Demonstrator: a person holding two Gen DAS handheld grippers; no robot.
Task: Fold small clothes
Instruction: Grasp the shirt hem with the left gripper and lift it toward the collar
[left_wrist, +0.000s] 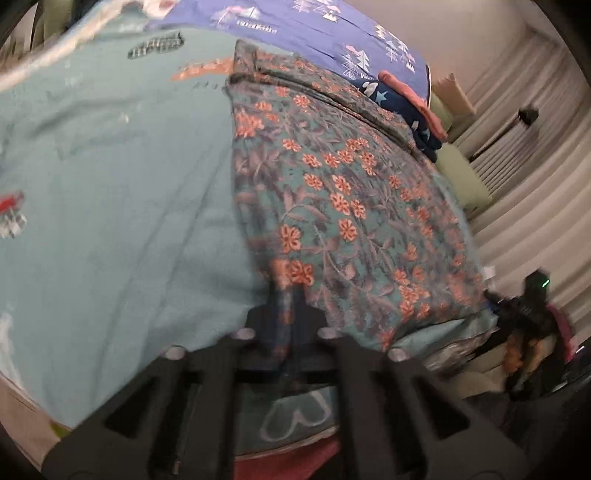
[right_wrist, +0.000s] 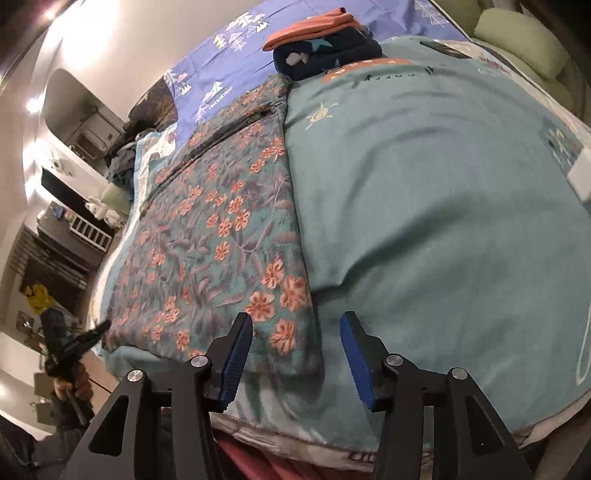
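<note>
- The bed (right_wrist: 424, 229) is big and has a soft teal blanket (left_wrist: 122, 229) on top, with little pictures printed on it.
- A purple sheet (right_wrist: 236, 55) with white tree shapes lies at the far end of the bed.
- The flowery cloth (right_wrist: 218, 236) is the thing to fold. It is teal with orange-pink flowers and lies flat on the blanket, on the left in the right wrist view.
- From the left wrist view, the same flowery cloth (left_wrist: 343, 192) spreads out to the right of the bare blanket.
- A green pillow (right_wrist: 524, 40) sits at the far corner of the bed.
- A small pile of folded clothes (right_wrist: 325, 48) sits at the far end of the bed, just past the flowery cloth. It has a dark blue one with stars and an orange one on top.
- The right gripper (right_wrist: 297, 354) hangs above the near corner of the flowery cloth. Its blue fingers (right_wrist: 236, 362) are spread wide apart and hold nothing.
- The left gripper (left_wrist: 286, 306) is at the near edge of the flowery cloth. Its fingers are pressed close together, with a bit of the cloth pinched between them. This part is blurry.
</note>
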